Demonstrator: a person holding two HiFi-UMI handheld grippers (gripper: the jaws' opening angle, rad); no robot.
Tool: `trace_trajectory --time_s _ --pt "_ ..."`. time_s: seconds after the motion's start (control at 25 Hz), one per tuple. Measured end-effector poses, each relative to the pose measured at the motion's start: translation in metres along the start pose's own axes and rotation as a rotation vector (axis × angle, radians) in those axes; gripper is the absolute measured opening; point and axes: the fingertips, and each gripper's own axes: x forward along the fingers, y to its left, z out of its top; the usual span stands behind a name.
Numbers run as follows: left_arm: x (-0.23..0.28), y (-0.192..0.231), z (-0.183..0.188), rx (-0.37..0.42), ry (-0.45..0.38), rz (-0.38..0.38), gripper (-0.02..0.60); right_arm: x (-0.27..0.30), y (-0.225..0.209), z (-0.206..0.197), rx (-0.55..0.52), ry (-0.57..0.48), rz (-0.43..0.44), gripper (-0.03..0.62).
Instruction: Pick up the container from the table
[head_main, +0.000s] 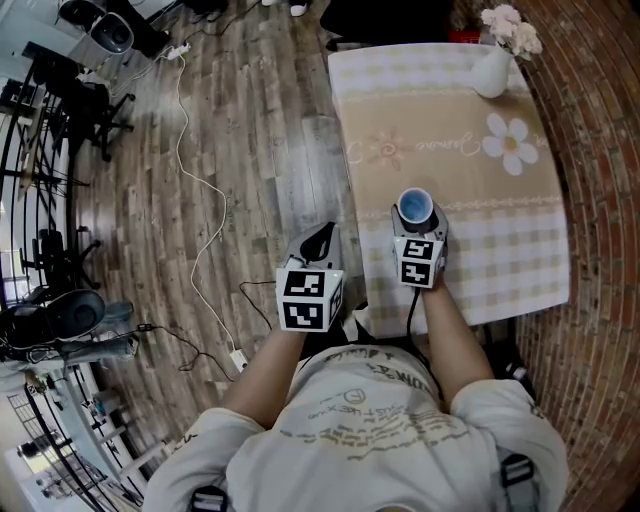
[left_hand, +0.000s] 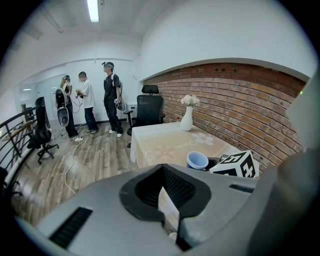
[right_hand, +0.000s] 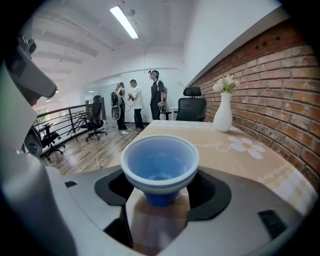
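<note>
- Container (right_hand: 159, 165): smooth blue cup, flared round rim, tapering base, upright on checked beige tablecloth (head_main: 520, 260).
- Right gripper (right_hand: 158, 212): jaws apart around it.
- Left gripper (left_hand: 169, 210): jaws narrowly apart, empty.

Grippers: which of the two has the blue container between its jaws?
The right gripper: the blue container stands between its open jaws, on the table. The left gripper, off the table's edge, has nothing between its jaws.
</note>
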Motion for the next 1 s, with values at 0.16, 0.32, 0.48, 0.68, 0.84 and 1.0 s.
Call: trace_trajectory --time_s 0.16,0.32,0.48,0.68,0.84,1.0 --pt "0.0 -0.001 0.001 0.005 -0.001 -0.009 0.003 -0.001 0.0 0.001 0.015 0.003 0.006 0.307" --pt "0.0 -0.001 0.003 0.008 -0.004 -0.019 0.003 -0.004 0.001 0.003 0.021 -0.004 0.004 0.307" --pt "0.0 0.0 0.007 0.005 -0.019 -0.025 0.003 -0.009 0.003 0.004 0.036 -0.022 0.011 0.307" --pt "0.003 0.004 0.01 0.003 -0.036 -0.034 0.003 -0.01 0.007 0.008 0.081 -0.012 0.031 0.305" --pt "-0.009 0.005 0.016 0.01 -0.058 -0.055 0.003 -0.028 0.01 0.023 0.096 -0.029 0.015 0.304" --pt "-0.024 0.004 0.028 0.024 -0.09 -0.085 0.003 -0.049 0.016 0.04 0.133 -0.063 0.018 0.305"
